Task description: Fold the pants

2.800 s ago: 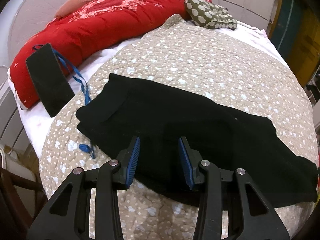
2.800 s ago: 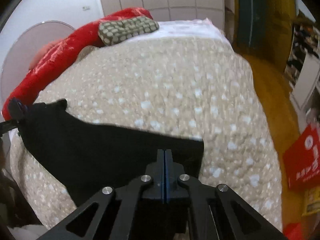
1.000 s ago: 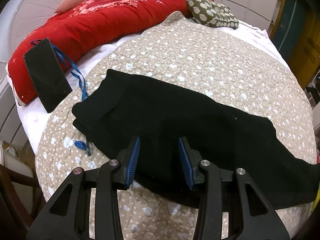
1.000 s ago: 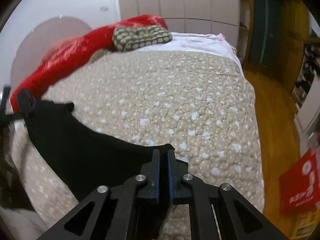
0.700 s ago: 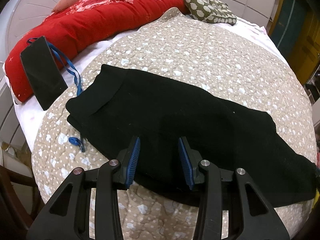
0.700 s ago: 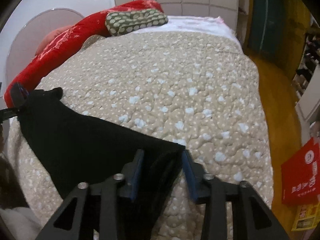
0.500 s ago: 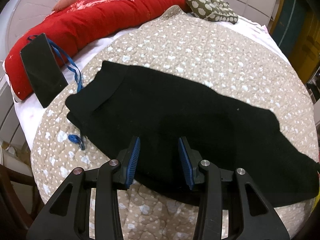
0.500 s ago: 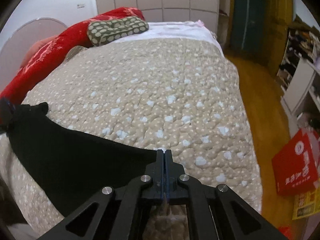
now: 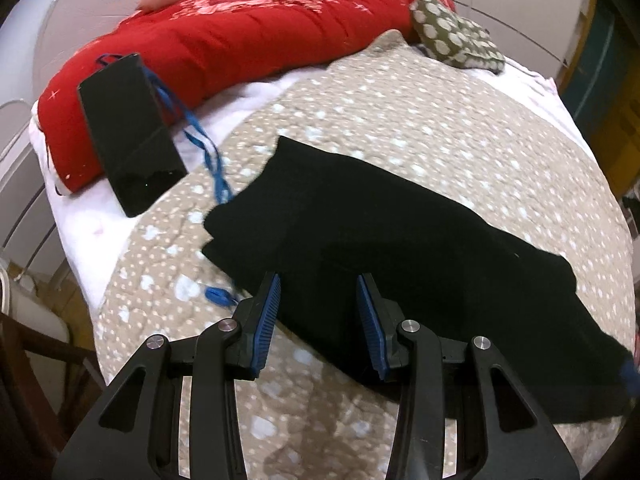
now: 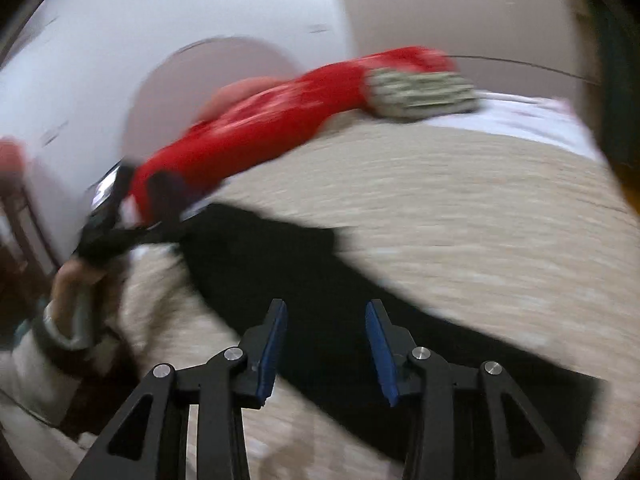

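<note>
Pants (image 9: 400, 248), black, flat across spotted beige quilt (image 9: 420, 120); left gripper (image 9: 318, 312) open above near edge; right gripper (image 10: 326, 344) open, empty, above pants; red bolster (image 9: 240, 32) behind.

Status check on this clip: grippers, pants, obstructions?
Both jaws open, empty. Black pants flat on quilt, unfolded. Blue cord touching waistband end.

I see the black pants (image 9: 400, 240) lying flat across the bed, a long dark strip. Their near edge sits between and just ahead of my left jaws; in my blurred right view they run under the jaws.
</note>
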`<state>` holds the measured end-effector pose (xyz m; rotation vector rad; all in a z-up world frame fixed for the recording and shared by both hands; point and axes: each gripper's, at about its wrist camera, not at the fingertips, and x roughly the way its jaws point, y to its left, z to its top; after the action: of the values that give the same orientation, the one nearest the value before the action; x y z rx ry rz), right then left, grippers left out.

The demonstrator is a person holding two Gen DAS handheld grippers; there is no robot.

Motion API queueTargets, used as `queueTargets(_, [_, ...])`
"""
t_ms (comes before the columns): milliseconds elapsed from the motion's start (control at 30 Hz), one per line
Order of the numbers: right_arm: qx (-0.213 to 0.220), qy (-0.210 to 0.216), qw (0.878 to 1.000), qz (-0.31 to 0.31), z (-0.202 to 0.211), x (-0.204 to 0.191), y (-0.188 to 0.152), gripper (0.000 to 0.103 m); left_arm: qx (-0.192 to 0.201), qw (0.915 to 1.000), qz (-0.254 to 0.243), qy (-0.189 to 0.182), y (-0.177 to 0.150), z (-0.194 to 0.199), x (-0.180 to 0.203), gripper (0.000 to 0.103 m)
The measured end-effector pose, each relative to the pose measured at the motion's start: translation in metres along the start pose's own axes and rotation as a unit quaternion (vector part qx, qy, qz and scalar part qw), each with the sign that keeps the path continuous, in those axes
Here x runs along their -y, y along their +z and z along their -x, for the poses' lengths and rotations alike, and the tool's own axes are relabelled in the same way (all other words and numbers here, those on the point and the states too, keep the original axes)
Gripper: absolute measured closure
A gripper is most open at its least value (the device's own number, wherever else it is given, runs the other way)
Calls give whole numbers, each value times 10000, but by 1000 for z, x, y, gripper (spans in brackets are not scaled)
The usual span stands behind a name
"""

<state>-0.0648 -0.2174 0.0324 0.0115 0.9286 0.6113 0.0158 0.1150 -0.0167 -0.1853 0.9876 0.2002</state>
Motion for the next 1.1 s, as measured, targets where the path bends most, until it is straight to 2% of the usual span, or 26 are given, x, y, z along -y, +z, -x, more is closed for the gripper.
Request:
queueTargets(67, [-185,294,9988,333,-33,-28,1,64,-33,10000,-15,50,1,-4,-4,64])
queueTargets(200, [-484,403,9931,993,-74,-70,2,64,-74,9999,59,63,1,-8,-13,64])
queueTargets(333, [-900,32,9815,1687,-108,-85,-3,65,-116,9998,154,-19,3,-12,-20,64])
queueTargets(400, [-927,-124,9791,1808,-113,-78,-7,75,-91,9999,117,-7,3,-11,-19,64])
queueTargets(433, [-918,-157,9797,1775,-114,-74,-7,80,-84,9999,98,2,4,-11,-19,64])
queueTargets(500, [-942,46,9850,1443,-113,-67,-1,93,-60,9999,82,4,4,-9,-18,64])
queueTargets(567, [-1024,276,9883,1095,-108,-61,5,94,6,10000,83,-15,6,-3,-18,64])
queueTargets(667, [-961,569,9891,959,-94,-65,6,99,197,9998,63,2,6,8,-16,64])
queueTargets(733, [-1008,617,9891,880,-97,-67,-1,99,214,9997,74,11,7,8,-13,64])
queueTargets(800, [-1197,430,9874,944,-112,-68,-12,99,153,9999,51,-15,7,4,-7,64])
queueTargets(900, [-1149,565,9888,764,-107,-66,-5,99,236,9997,-78,-26,7,6,1,64])
queueTargets(967, [-1036,599,9908,637,-93,-60,7,97,271,9996,-68,-29,9,7,3,64])
queueTargets(1100, [-576,449,9972,175,-82,-40,35,87,401,9991,112,-84,11,10,3,64])
